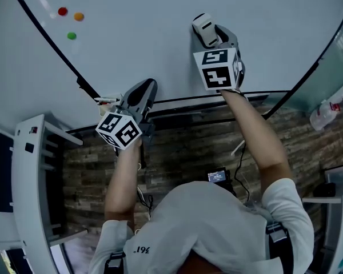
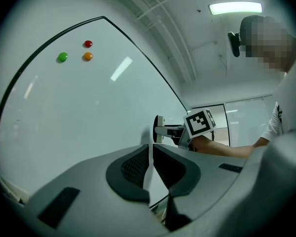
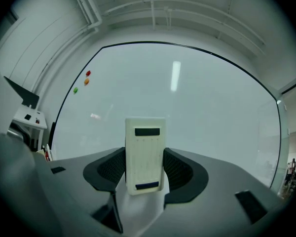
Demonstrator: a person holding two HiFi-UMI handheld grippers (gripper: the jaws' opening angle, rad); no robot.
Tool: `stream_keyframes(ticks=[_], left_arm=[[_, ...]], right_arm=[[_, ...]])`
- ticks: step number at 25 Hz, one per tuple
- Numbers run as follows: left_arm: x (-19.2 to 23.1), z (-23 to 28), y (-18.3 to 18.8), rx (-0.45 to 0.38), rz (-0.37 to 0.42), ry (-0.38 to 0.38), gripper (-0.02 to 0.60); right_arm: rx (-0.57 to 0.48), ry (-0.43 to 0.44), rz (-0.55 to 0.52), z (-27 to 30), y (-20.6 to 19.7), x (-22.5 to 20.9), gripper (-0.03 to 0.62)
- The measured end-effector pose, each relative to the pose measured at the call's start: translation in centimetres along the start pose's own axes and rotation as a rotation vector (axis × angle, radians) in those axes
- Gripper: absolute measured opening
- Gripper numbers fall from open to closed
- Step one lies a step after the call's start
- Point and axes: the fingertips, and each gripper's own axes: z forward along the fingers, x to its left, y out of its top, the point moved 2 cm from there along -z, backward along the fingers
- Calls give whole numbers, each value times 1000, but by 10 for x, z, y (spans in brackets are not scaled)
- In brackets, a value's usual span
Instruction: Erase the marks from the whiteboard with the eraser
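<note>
A white eraser (image 3: 145,154) with two dark strips on its back stands between the jaws of my right gripper (image 3: 145,169), which is shut on it. In the head view the eraser (image 1: 204,28) presses flat against the whiteboard (image 1: 137,44), held by the right gripper (image 1: 210,32). The left gripper view shows the eraser (image 2: 159,129) side-on, touching the board. My left gripper (image 2: 150,162) is shut on nothing and hovers low near the board's bottom edge, the left gripper (image 1: 142,94) pointing up at it. I see no marks on the board surface.
Three round magnets, red (image 1: 62,11), orange (image 1: 79,16) and green (image 1: 72,36), stick to the board's upper left. A marker tray (image 1: 217,100) runs along the bottom edge, with markers (image 1: 107,100) at its left. A white rack (image 1: 28,170) stands at the left.
</note>
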Motion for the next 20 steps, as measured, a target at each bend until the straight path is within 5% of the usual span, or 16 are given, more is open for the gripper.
stream_keyframes(ticks=[12,20], left_arm=[[38,-54,10,-40,-20,68,32],[53,-68,3,-51,-21,122,32]], right_arm=[[-33,93,-26,39,57,120,255],[-81,24,-63,66,73,139,255]])
